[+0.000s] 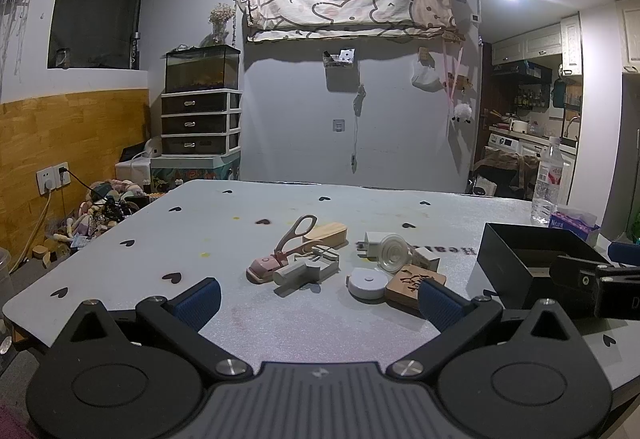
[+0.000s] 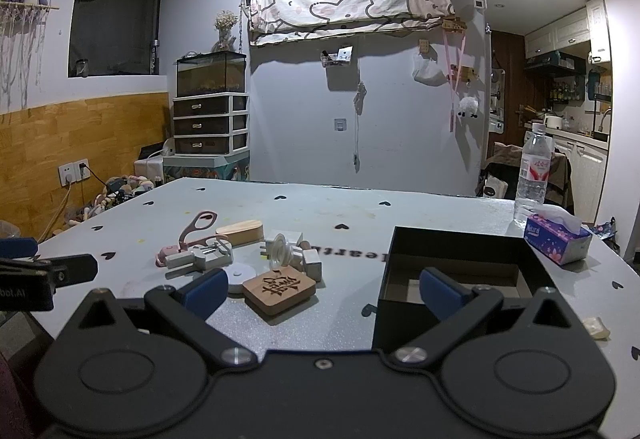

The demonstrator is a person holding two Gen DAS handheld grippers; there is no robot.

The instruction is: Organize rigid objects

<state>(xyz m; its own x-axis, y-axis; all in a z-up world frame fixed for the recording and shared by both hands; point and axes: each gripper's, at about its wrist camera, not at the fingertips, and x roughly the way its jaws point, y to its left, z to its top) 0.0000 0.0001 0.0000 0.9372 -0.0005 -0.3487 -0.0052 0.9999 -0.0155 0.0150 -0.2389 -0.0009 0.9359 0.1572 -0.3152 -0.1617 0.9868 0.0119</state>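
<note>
Left wrist view is showing the left gripper hovering low over the near part of the grey table with its blue-padded fingers spread wide apart and gripping nothing. Right wrist view is showing the right gripper standing the same way, jaws apart and empty, its right finger hanging in front of the near wall of the black box, which is sitting open on the right side of the table.

Just beyond the grippers, the loose items are lying in a cluster. Nearest is a square wooden coaster with a carved character, touching a round white tape measure on its left. Behind these, a clear glass lid is leaning against a white plug adapter and a small white block. To the left, a grey metal clamp tool is lying beside a pink-handled pair of scissors, with an oval wooden block just behind them.

Farther back, a tissue box and a water bottle are standing near the table's far right edge.
</note>
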